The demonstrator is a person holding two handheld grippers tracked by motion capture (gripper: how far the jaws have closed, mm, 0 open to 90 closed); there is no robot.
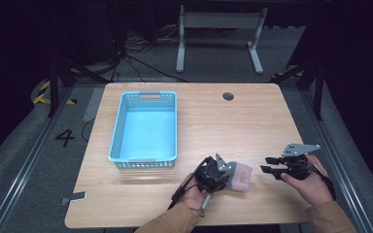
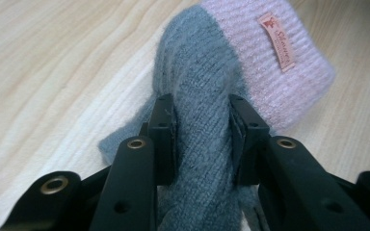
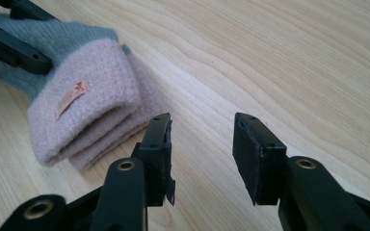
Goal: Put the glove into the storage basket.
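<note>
A folded knit sock (image 1: 238, 176), grey with a pink cuff and a small orange label, lies on the wooden table (image 1: 209, 126) near its front edge. My left gripper (image 1: 218, 171) is shut on the grey part of the sock (image 2: 200, 125), both pads pressing into the knit. In the right gripper view the pink cuff of the sock (image 3: 84, 103) lies to the upper left. My right gripper (image 3: 201, 144) stands open over bare wood just right of the cuff, with nothing between its jaws. In the high view the right gripper (image 1: 268, 165) sits a short way right of the sock.
A light blue plastic basket (image 1: 144, 128) stands on the left half of the table, nothing inside it. A round cable hole (image 1: 228, 96) is near the far edge. Behind the table, a white desk frame (image 1: 218, 34) stands on the floor.
</note>
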